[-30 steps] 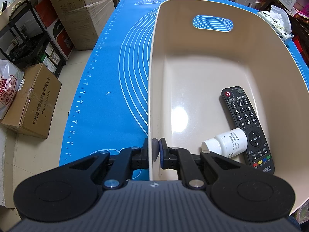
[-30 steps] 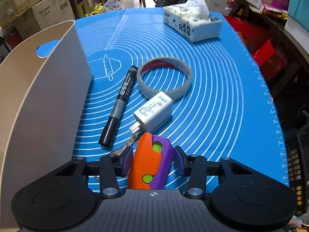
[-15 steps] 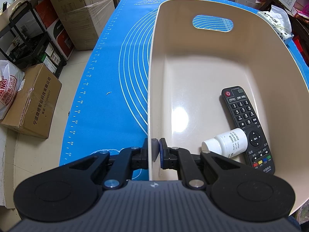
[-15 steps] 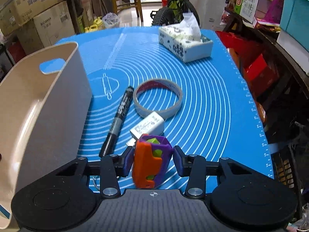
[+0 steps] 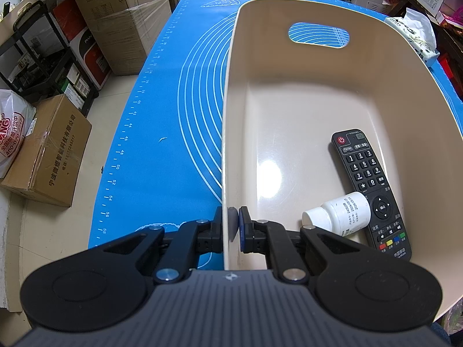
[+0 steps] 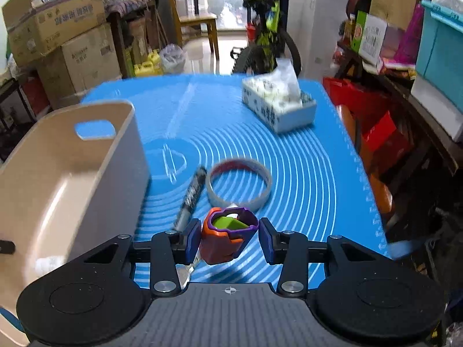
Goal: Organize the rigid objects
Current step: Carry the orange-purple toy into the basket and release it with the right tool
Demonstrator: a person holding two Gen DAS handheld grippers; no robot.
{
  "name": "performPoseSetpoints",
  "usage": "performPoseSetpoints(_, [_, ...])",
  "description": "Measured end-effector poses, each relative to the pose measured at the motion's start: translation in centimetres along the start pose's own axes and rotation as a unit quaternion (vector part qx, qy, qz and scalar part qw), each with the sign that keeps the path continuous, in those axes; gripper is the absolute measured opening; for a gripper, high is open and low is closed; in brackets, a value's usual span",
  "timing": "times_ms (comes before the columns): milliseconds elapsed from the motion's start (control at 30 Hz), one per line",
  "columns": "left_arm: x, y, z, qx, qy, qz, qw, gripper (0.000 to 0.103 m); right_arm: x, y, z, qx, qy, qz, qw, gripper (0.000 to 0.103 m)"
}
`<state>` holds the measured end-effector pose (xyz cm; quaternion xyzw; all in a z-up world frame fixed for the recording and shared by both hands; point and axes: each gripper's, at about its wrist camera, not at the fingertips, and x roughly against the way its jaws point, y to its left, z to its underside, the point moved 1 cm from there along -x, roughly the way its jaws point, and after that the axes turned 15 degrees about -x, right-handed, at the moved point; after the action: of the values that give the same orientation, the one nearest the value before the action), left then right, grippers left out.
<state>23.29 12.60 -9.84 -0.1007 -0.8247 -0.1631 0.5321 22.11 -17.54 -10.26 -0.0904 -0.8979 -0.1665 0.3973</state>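
My left gripper (image 5: 231, 225) is shut on the near left wall of the beige plastic bin (image 5: 289, 92). Inside the bin lie a black remote control (image 5: 370, 190) and a white pill bottle (image 5: 338, 214) on its side. My right gripper (image 6: 230, 238) is shut on an orange, purple and green toy (image 6: 227, 235) and holds it above the blue mat (image 6: 303, 173). The bin (image 6: 66, 179) is to its left. On the mat ahead lie a black marker (image 6: 191, 196) and a grey tape ring (image 6: 238, 185); a white charger is mostly hidden behind the toy.
A tissue box (image 6: 277, 104) sits at the far right of the mat. Cardboard boxes (image 5: 49, 150) and shelves stand on the floor left of the table. A bicycle (image 6: 260, 29) and red items (image 6: 373, 115) are beyond the table's far and right edges.
My right gripper has lifted the toy off the mat and risen, tilting back so the view looks further across the room. The left gripper has not moved.
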Motion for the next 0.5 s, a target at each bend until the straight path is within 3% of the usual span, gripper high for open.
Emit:
performPoseSetpoints(300, [-0.1, -0.1, 0.1, 0.001, 0.000, 0.001, 1.0000, 0.012, 4.5, 3.8, -2.6, 0.028, -0.068, -0.058, 0.996, 0.050])
performPoseSetpoints(500, [-0.2, -0.2, 0.1, 0.000, 0.000, 0.000, 1.0000, 0.012, 5.4, 7.6, -3.3, 0.045, -0.078, -0.101, 0.991, 0.050])
